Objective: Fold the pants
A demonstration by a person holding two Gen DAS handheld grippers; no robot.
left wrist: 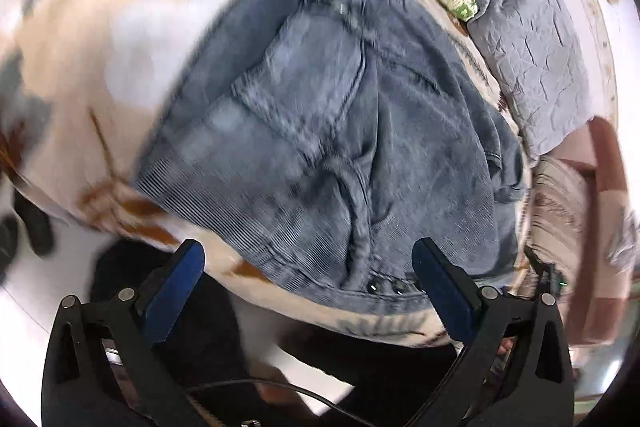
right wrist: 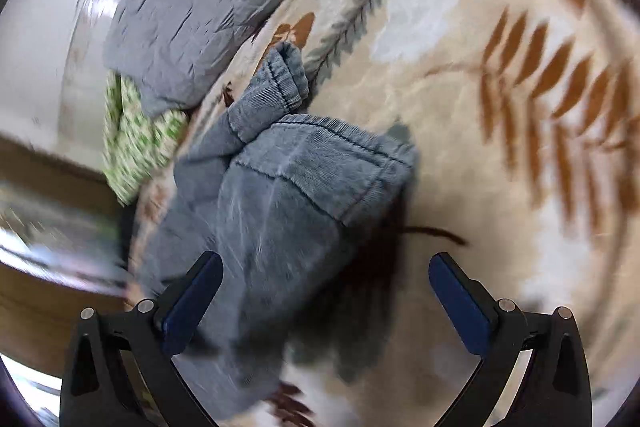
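- Blue jeans (left wrist: 320, 131) lie bunched on a leaf-patterned blanket (left wrist: 100, 27), partly folded, cuffs overlapping.
- Left gripper (left wrist: 308, 263) hovers spread wide over the waistband, holding nothing.
- Right gripper (right wrist: 326, 275) hovers equally wide above the legs, likely seeking a hold.

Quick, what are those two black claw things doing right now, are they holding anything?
Left gripper: open, holding nothing, above the faded blue denim pants.
Right gripper: open, holding nothing, jaws spread wide over the pants.

Pants (left wrist: 320, 131): faded ribbed denim, matt. Blanket (right wrist: 500, 155): fuzzy fleece. Tongs (left wrist: 308, 263): matt plastic.
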